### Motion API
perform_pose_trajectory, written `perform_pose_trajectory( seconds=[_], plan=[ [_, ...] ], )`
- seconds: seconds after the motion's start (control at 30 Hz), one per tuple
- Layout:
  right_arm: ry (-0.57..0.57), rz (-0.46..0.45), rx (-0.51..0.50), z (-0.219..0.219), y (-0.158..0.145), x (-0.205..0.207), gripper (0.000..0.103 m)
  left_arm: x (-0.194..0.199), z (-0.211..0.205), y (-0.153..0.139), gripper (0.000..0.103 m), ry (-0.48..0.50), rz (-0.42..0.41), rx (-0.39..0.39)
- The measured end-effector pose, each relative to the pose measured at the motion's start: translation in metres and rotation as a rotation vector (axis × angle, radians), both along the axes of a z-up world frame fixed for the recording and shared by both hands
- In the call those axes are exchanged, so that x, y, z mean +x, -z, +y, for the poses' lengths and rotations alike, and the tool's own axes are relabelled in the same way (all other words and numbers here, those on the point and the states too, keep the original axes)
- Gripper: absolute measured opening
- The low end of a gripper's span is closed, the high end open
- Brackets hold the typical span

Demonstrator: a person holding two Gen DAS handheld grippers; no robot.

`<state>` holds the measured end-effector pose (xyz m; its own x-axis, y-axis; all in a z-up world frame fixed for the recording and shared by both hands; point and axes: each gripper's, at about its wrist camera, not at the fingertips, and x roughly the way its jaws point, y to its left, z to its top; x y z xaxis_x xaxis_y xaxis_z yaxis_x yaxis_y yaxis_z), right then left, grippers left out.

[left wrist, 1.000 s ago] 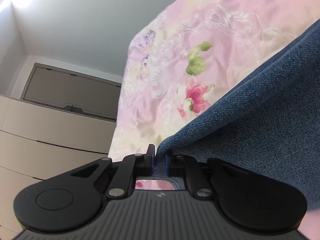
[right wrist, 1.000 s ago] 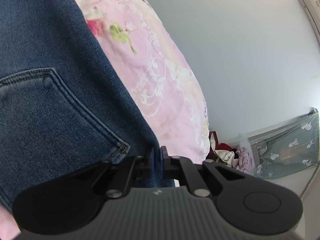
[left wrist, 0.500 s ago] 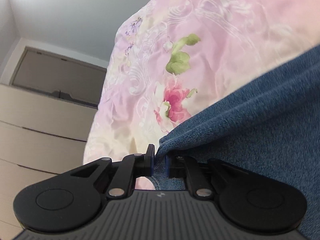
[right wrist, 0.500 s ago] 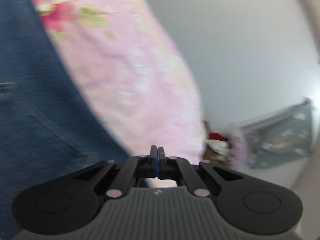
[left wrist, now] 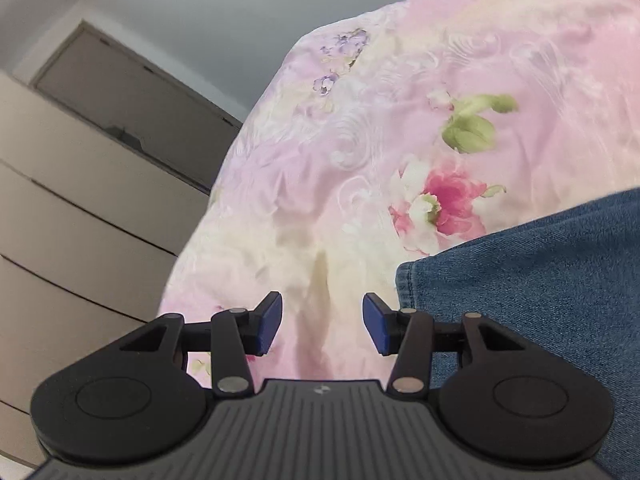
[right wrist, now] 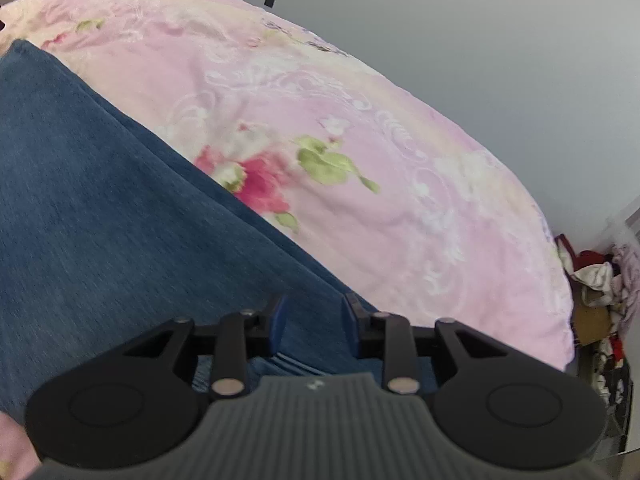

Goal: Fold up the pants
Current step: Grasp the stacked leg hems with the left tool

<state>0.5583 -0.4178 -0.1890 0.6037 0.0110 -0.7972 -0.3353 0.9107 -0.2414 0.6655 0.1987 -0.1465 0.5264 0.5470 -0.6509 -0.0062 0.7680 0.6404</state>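
The blue denim pants lie flat on a pink floral bedspread. In the left wrist view their corner edge sits just right of my left gripper, which is open and empty over the bedspread. In the right wrist view the pants fill the left side. My right gripper is open, its blue pads apart just above the denim near the pants' right edge, holding nothing.
A beige wardrobe with drawers stands left of the bed. The bedspread stretches to a grey wall. A pile of clothes and a box lie beside the bed at far right.
Both grippers were shut on the denim edge a second ago. Both have opened and let go; the pants now lie flat on the bed.
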Motion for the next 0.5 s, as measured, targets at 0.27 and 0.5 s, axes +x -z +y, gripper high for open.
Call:
perform_pose_trajectory(
  seconds=[0.27, 0.5],
  plan=[
    [-0.065, 0.048, 0.051, 0.065, 0.024, 0.021, 0.043, -0.046, 0.067, 0.017, 0.060, -0.127, 0.046, -0.370],
    [-0.037, 0.106, 0.027, 0.097, 0.039, 0.053, 0.044, -0.084, 0.085, 0.027, 0.061, -0.182, 0.013, -0.557]
  ],
)
